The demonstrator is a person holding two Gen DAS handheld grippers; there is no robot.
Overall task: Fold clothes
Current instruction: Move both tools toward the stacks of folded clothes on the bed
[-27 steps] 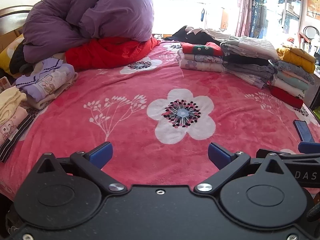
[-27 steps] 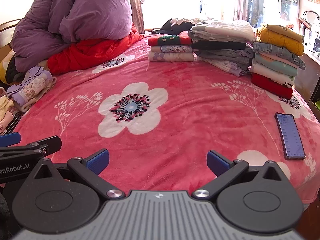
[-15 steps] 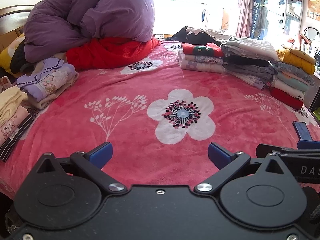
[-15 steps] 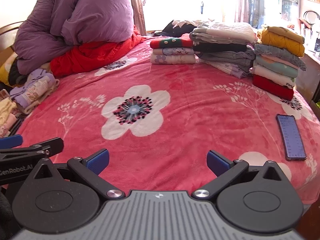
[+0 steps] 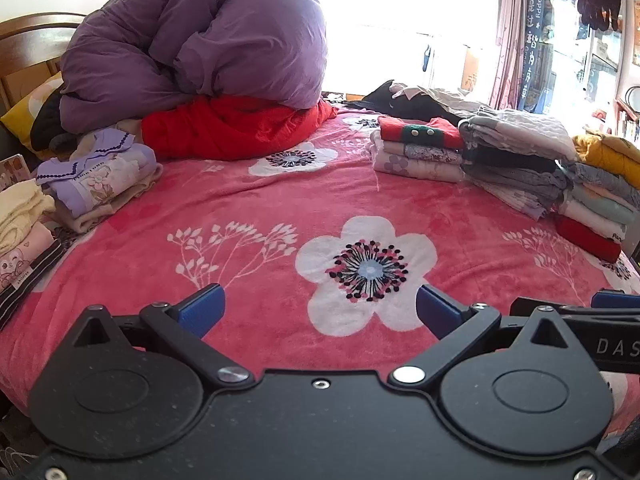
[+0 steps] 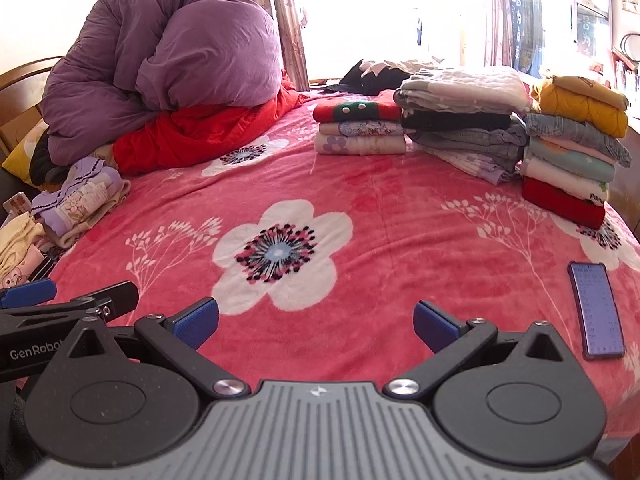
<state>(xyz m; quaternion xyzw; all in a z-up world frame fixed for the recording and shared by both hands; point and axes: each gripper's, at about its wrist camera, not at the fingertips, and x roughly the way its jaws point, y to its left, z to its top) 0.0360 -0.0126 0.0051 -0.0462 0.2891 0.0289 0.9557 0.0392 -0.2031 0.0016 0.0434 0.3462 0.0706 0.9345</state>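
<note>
Folded clothes stand in stacks on a pink flowered bedspread [image 5: 280,208] [image 6: 400,216]. A red-topped stack [image 5: 416,152] [image 6: 360,128], a grey stack [image 5: 516,160] [image 6: 464,120] and a yellow-topped stack [image 5: 600,196] [image 6: 572,140] line the far right. More folded pieces [image 5: 96,176] [image 6: 76,200] sit at the left edge. My left gripper [image 5: 318,312] is open and empty over the bed's near edge. Beside it, my right gripper [image 6: 316,322] is open and empty too. A dark unfolded pile [image 5: 404,98] [image 6: 376,74] lies at the back.
A big purple duvet [image 5: 192,40] [image 6: 168,68] rests on a red quilt [image 5: 236,126] [image 6: 200,132] at the back left. A phone [image 6: 596,310] lies on the bedspread near the right edge. A wooden headboard [image 5: 24,48] is at the far left.
Both grippers have edged slightly forward and to the side over the bed. Their fingers stay open and nothing has been taken hold of.
</note>
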